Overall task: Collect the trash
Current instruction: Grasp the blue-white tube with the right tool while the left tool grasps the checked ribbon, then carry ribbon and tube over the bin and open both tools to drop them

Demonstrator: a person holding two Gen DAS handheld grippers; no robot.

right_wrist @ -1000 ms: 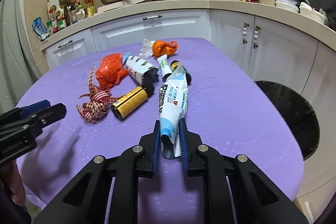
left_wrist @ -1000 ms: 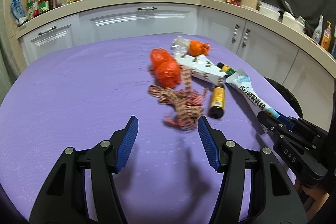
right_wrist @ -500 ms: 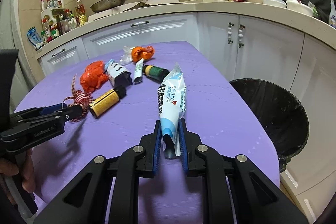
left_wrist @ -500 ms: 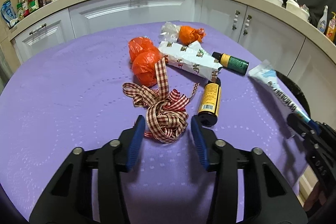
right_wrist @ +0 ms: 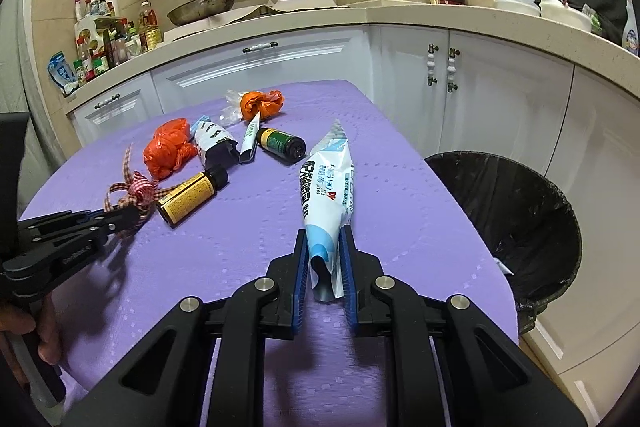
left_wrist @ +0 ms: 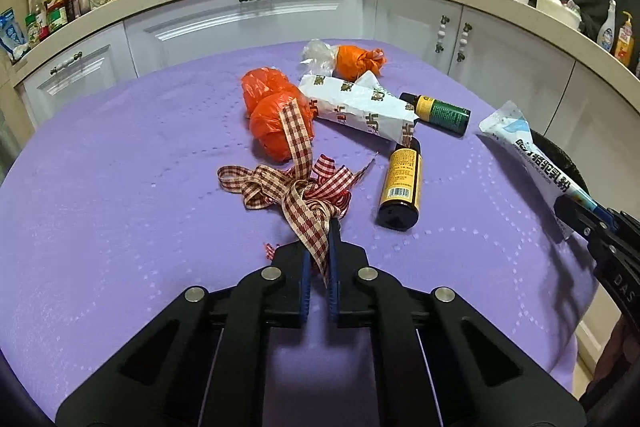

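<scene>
Checked ribbon (left_wrist: 298, 193): a tangled red-and-white gingham bow lying on the purple tablecloth (left_wrist: 120, 187), its near tail pinched between the blue pads of the left gripper (left_wrist: 319, 247). A second ago those jaws stood wide apart, short of the ribbon; they have since come forward and clamped on it, so the pick-up of this piece is made but the ribbon is not yet lifted clear of the cloth.

White-and-blue pouch (right_wrist: 326, 195): a flattened printed sachet, clenched at its lower end by the right gripper (right_wrist: 325, 259) and projecting straight ahead of the fingers, clear of the table. This grip is unchanged over the last second.

Bin (right_wrist: 516, 211): black-lined, standing off the table edge, ahead and to the right of the right gripper. Judged from this layout, both hands are now loaded and the next step is to carry the two pieces across to the bin.

Remaining trash, just beyond the left gripper: an amber bottle (left_wrist: 400, 187) with a yellow label lying to the right of the ribbon; an orange plastic bag (left_wrist: 276, 119) directly behind it; a crumpled white printed wrapper (left_wrist: 360, 109); a green-labelled bottle (left_wrist: 440, 113); farther off, a smaller knotted orange bag (left_wrist: 356, 61) beside clear plastic film (left_wrist: 318, 55). None is touched by either gripper.
</scene>
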